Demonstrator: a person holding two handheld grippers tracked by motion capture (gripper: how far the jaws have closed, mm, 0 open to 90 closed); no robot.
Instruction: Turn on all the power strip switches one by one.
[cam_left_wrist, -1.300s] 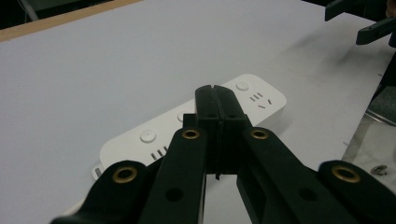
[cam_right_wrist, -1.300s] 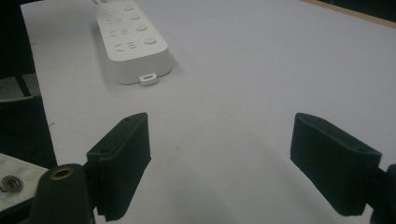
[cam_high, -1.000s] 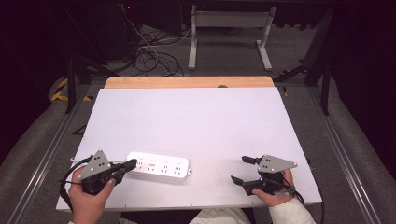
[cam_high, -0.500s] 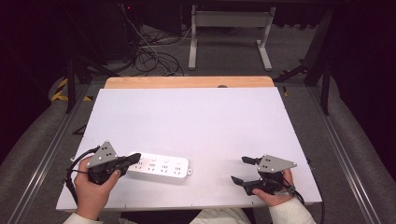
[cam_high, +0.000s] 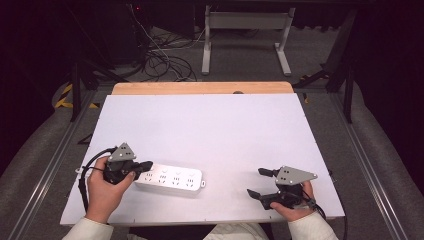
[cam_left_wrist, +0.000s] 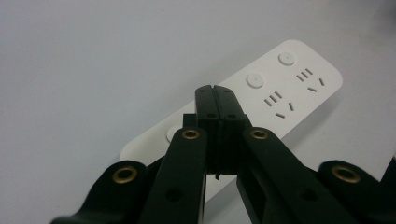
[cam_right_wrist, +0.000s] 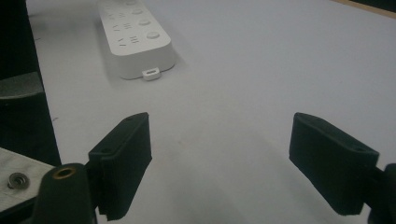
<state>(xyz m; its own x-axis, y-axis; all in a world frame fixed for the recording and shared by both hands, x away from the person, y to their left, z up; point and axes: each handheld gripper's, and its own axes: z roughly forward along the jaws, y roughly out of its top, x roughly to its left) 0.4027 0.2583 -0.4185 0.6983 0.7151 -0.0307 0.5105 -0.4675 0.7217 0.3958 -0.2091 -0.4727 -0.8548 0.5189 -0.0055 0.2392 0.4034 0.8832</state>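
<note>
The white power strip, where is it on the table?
In the high view the power strip lies flat near the table's front edge, left of centre, with the shut left gripper over its left end.

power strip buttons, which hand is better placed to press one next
Left, probably. The left gripper hangs shut right over the power strip near its buttons; the right gripper sits open and well apart.

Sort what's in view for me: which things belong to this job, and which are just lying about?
In the job:
- white power strip
- left tongs, shut, tips over the strip's near end
- right tongs, open, resting apart from the strip

Lying about:
- cables on the floor beyond the table
- white frame legs behind the table
</note>
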